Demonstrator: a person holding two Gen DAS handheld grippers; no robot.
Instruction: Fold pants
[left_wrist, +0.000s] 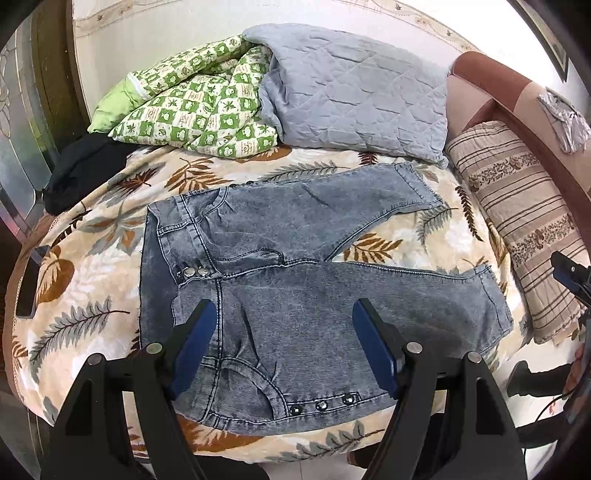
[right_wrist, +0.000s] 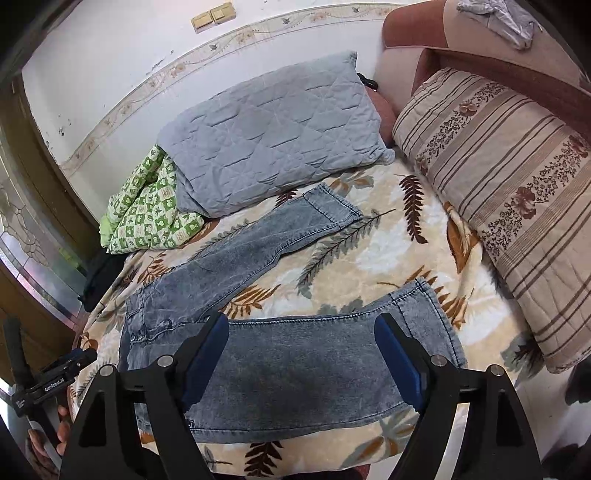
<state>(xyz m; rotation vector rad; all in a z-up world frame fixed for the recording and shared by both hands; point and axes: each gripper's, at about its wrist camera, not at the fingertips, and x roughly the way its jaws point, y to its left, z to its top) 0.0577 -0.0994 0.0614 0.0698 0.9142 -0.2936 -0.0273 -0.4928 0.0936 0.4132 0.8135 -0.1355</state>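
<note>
Washed-blue jeans lie flat on the leaf-patterned blanket, with the buttoned waistband to the left and the two legs spread apart toward the right. My left gripper hovers open over the hip and near thigh, nothing between its blue pads. In the right wrist view the near leg runs across under my right gripper, which is open and empty above the cloth. The far leg angles away to its cuff. The other gripper shows at the left edge, held by a hand.
A grey quilted pillow and a green checked quilt lie at the back of the bed. A striped pillow rests against the brown headboard on the right. A black garment sits at the back left.
</note>
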